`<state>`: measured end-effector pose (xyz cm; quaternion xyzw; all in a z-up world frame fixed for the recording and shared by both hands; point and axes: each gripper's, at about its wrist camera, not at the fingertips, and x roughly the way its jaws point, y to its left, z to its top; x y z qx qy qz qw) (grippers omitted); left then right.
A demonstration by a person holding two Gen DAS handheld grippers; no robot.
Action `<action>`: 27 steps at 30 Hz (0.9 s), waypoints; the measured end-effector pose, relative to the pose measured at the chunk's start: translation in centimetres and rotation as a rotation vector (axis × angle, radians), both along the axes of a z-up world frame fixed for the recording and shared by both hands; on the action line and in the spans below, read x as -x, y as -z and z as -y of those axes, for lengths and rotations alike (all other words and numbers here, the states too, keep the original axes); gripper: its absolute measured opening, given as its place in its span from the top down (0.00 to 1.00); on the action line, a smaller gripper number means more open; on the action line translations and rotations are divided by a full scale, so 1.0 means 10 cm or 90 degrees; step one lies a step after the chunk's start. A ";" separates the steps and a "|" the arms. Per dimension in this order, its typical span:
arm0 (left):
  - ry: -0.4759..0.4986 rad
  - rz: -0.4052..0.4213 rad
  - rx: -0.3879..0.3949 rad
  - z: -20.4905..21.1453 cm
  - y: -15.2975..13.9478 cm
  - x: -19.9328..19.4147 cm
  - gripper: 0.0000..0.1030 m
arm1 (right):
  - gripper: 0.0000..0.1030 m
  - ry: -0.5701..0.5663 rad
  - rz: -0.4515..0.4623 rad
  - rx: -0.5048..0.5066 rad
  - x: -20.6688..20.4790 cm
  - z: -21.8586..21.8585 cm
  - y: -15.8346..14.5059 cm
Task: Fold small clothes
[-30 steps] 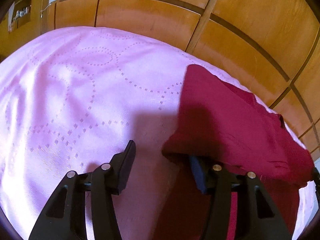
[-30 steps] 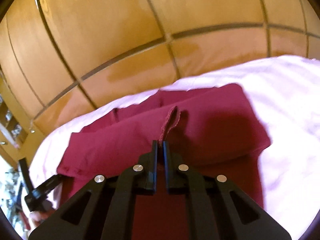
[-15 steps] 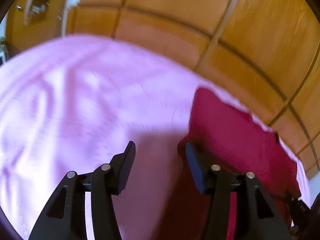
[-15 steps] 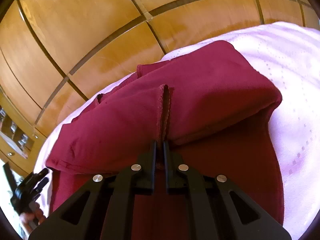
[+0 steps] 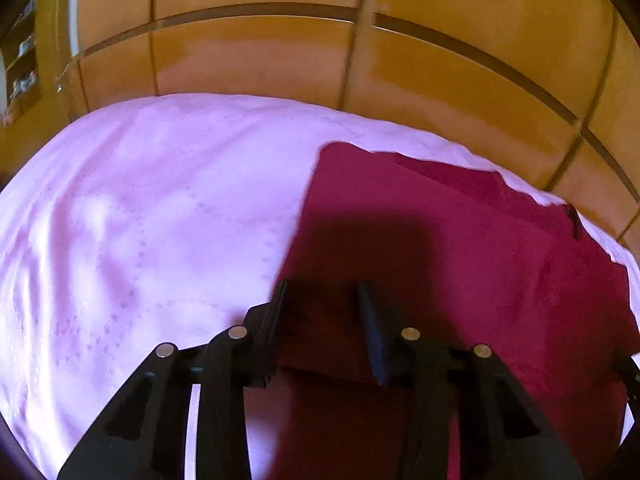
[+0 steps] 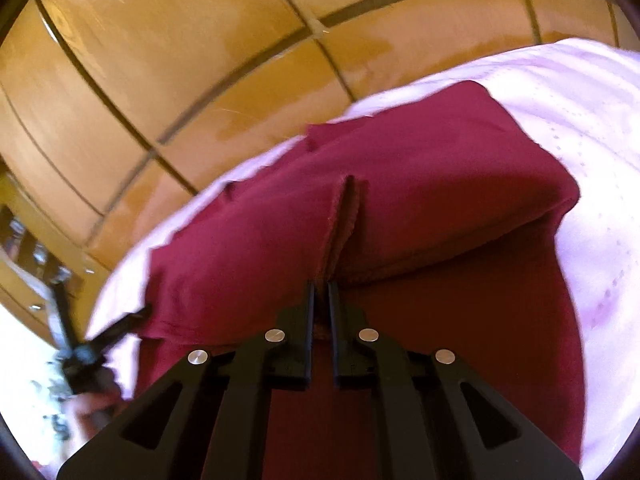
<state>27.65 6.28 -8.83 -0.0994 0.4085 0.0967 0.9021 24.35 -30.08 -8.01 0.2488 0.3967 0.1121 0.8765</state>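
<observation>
left hand-held gripper (image 5: 322, 300) has narrowed, still unclenched; right hand-held gripper (image 6: 321, 292) stays pinching red cloth (image 6: 420, 184).

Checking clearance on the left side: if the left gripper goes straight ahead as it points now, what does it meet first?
Most likely the maroon garment: the open left gripper points over its near-left part, lying on the pink sheet. Depth unclear.

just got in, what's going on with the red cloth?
A person with a handheld claw in each hand is folding a dark red garment on a pink bedsheet. The right claw is shut on a pinched ridge of the fabric, lifting a folded layer over the rest. The left claw is open at the garment's edge, holding nothing. The fold is only partly made. Wooden wardrobe panels stand behind.
</observation>
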 end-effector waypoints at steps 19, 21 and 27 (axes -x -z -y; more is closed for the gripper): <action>0.211 0.080 -0.103 0.93 -0.27 -0.06 0.39 | 0.94 -0.086 0.048 0.199 -0.20 -0.59 -0.19; 0.222 0.043 -0.112 0.98 -0.14 -0.20 0.41 | 0.94 -0.087 0.019 0.218 -0.37 -0.60 -0.06; 0.229 0.006 -0.023 0.82 0.12 -0.33 0.34 | 0.96 -0.043 0.009 0.220 -0.52 -0.37 0.14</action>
